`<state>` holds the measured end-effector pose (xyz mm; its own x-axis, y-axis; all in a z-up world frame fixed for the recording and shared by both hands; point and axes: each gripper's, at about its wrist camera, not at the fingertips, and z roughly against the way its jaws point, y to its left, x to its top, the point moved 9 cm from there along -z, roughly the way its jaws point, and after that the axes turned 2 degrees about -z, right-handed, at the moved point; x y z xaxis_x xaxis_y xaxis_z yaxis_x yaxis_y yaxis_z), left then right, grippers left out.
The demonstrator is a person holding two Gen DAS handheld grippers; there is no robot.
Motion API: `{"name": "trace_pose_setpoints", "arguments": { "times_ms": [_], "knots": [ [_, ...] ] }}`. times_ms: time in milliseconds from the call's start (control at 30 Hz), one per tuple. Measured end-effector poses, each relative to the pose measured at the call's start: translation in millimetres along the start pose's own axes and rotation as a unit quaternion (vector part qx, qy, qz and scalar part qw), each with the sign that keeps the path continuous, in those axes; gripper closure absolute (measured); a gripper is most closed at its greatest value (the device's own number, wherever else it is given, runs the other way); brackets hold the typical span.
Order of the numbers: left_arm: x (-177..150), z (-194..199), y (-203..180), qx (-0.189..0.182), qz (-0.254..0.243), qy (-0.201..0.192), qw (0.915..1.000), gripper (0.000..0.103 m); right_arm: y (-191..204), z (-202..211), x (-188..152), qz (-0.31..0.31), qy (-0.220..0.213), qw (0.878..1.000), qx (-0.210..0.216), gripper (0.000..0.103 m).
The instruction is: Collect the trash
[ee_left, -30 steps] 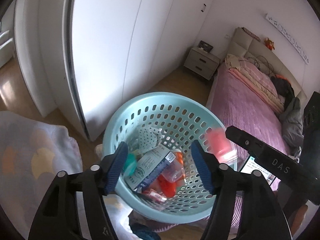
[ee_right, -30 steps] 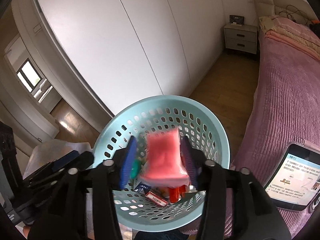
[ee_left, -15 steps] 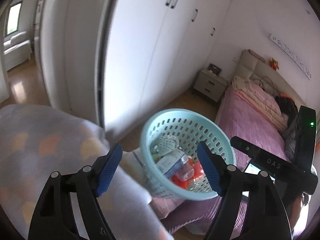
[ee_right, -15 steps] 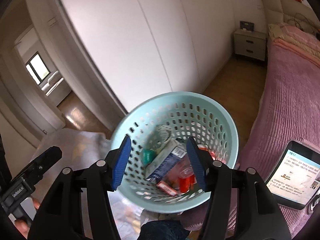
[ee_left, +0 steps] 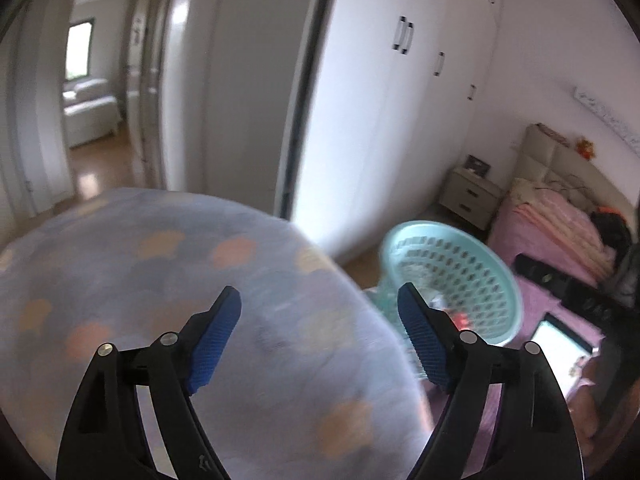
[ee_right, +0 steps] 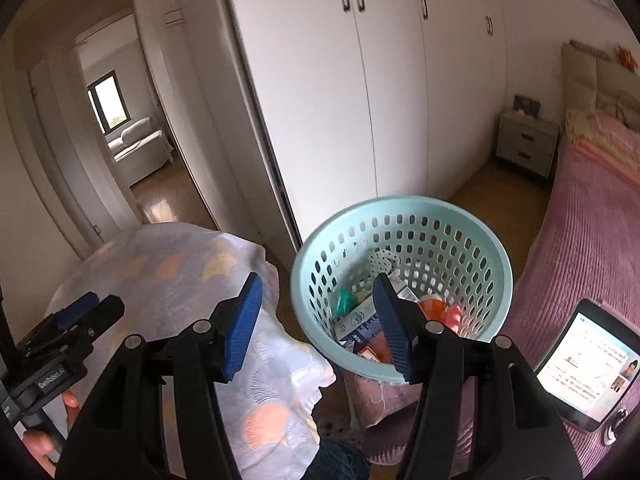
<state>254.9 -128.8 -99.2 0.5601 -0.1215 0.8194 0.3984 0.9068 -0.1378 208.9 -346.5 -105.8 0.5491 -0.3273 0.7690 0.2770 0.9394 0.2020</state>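
Observation:
A light blue perforated basket (ee_right: 402,216) stands at the bed's corner and holds several pieces of trash: a blue-white carton (ee_right: 358,316), a red packet (ee_right: 454,316) and a green item (ee_right: 344,300). My right gripper (ee_right: 320,324) is open and empty, above the basket's left rim. My left gripper (ee_left: 320,340) is open and empty over a pale shell-patterned cloth (ee_left: 160,280); the basket (ee_left: 452,264) lies to its right. The left gripper also shows at the lower left of the right wrist view (ee_right: 76,312).
The shell-patterned cloth (ee_right: 168,264) covers a rounded shape left of the basket. A pink bed (ee_right: 592,216) with a tablet (ee_right: 588,364) on it is at the right. White wardrobes (ee_right: 328,100) stand behind, a nightstand (ee_right: 526,140) far right, an open doorway (ee_right: 120,120) left.
My right gripper let the pink packet drop into the basket and opened wide. Both grippers swung up and left; the left one now faces the patterned cloth.

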Motion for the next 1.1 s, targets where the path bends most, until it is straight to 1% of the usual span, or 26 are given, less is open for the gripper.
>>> {"name": "trace_pose_setpoints", "arguments": {
  "times_ms": [133,300,333,400,433,533,633,700,833,1100],
  "knots": [
    [-8.1,7.7,25.8,0.054,-0.004,-0.031,0.998,0.02,14.3,10.1,-2.9,0.012,-0.035,0.999,-0.005,0.045],
    [-10.7,10.2,45.3,0.095,-0.001,-0.064,0.9934,0.02,18.2,20.5,-5.6,0.02,-0.072,0.997,-0.021,0.044],
    [-11.0,10.1,47.2,0.097,0.004,-0.066,0.9931,0.02,18.3,23.4,-6.4,0.022,-0.082,0.996,-0.025,0.043],
    [-9.7,11.9,48.2,0.096,0.01,-0.07,0.9929,0.02,17.0,28.1,-7.4,0.022,-0.094,0.995,-0.032,0.04],
    [-8.7,13.6,47.4,0.095,0.009,-0.074,0.9926,0.018,16.7,29.1,-7.5,0.02,-0.098,0.994,-0.035,0.039],
    [-10.2,15.4,46.9,0.11,-0.004,-0.076,0.991,0.014,13.1,32.6,-10.3,0.017,-0.106,0.993,-0.044,0.039],
    [-12.1,17.1,46.2,0.108,-0.003,-0.074,0.9914,0.014,11.4,36.2,-13.7,0.022,-0.113,0.992,-0.055,0.038],
    [-11.0,18.1,47.8,0.107,0.002,-0.076,0.9913,0.014,10.6,37.3,-18.0,0.025,-0.115,0.991,-0.064,0.038],
    [-6.9,24.3,47.8,0.116,0.0,-0.094,0.9888,0.014,5.8,36.7,-22.3,0.018,-0.111,0.992,-0.065,0.038],
    [-8.2,22.9,46.6,0.114,-0.001,-0.088,0.9895,0.014,7.7,43.3,-20.5,0.019,-0.116,0.991,-0.068,0.038]
  ]
}}
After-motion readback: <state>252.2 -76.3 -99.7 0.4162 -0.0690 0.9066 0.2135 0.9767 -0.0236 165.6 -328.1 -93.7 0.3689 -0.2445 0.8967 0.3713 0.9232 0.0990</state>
